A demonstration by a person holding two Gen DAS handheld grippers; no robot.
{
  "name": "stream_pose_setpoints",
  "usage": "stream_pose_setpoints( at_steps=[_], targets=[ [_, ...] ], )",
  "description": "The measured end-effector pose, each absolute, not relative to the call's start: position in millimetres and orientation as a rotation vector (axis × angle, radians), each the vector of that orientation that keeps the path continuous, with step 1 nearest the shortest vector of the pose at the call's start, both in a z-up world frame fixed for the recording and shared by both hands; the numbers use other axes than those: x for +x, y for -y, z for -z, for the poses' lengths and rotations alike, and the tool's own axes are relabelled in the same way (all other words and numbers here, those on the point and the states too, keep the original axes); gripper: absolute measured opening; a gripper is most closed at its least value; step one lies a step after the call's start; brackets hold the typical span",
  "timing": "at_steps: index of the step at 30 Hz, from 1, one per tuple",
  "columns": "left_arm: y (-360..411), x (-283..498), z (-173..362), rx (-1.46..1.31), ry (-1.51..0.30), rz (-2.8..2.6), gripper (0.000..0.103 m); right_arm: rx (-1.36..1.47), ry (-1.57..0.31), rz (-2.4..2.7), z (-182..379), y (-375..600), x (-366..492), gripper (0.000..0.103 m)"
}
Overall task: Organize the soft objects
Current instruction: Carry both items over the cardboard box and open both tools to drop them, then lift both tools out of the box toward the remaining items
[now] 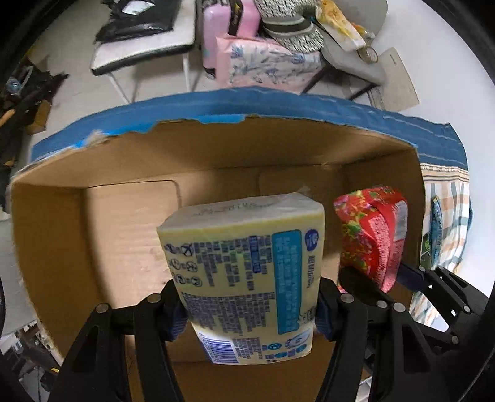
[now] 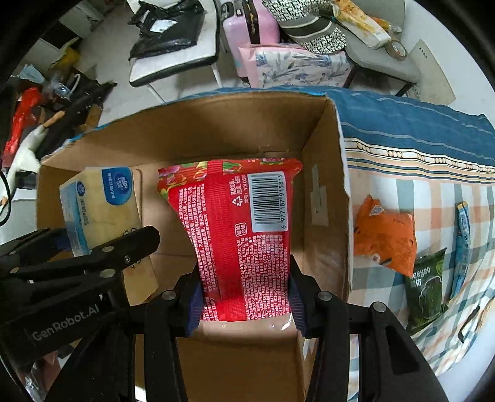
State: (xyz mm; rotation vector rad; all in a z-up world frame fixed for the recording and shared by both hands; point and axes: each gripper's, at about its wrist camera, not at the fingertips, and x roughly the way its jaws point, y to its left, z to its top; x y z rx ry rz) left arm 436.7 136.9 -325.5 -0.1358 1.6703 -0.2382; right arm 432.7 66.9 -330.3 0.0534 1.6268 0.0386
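My left gripper point(image 1: 250, 312) is shut on a pale yellow tissue pack point(image 1: 244, 272) with blue print, held over the open cardboard box point(image 1: 92, 216). My right gripper point(image 2: 246, 303) is shut on a red floral tissue pack point(image 2: 241, 235), held inside the same box point(image 2: 328, 216) at its right side. The red pack also shows in the left wrist view point(image 1: 371, 235), just right of the yellow pack. The yellow pack shows in the right wrist view point(image 2: 99, 204), at the left, with the left gripper point(image 2: 77, 244) around it.
The box stands on a bed with a blue and checked cover point(image 2: 417, 148). An orange packet point(image 2: 386, 238), a green packet point(image 2: 428, 287) and a thin blue sachet point(image 2: 462, 241) lie on the cover right of the box. Chairs point(image 2: 173, 62), a pink suitcase point(image 2: 247, 21) and a floral pack point(image 2: 294, 68) stand beyond.
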Motion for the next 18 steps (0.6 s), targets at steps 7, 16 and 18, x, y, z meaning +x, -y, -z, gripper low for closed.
stream_pose_setpoints(
  at_steps=[7,16,18],
  targets=[
    [-136,450,341,-0.115,-1.722,0.213,0.063,0.05,-1.645,-0.028,350,-71,446,0.055],
    [-148,443,322,-0.08,-1.665,0.155,0.096,0.001,-1.635,-0.046,340,-85,438,0.089],
    [-153,440,319,-0.072,-1.648,0.14,0.101,-0.021,-1.628,-0.045,336,-87,434,0.098]
  ],
)
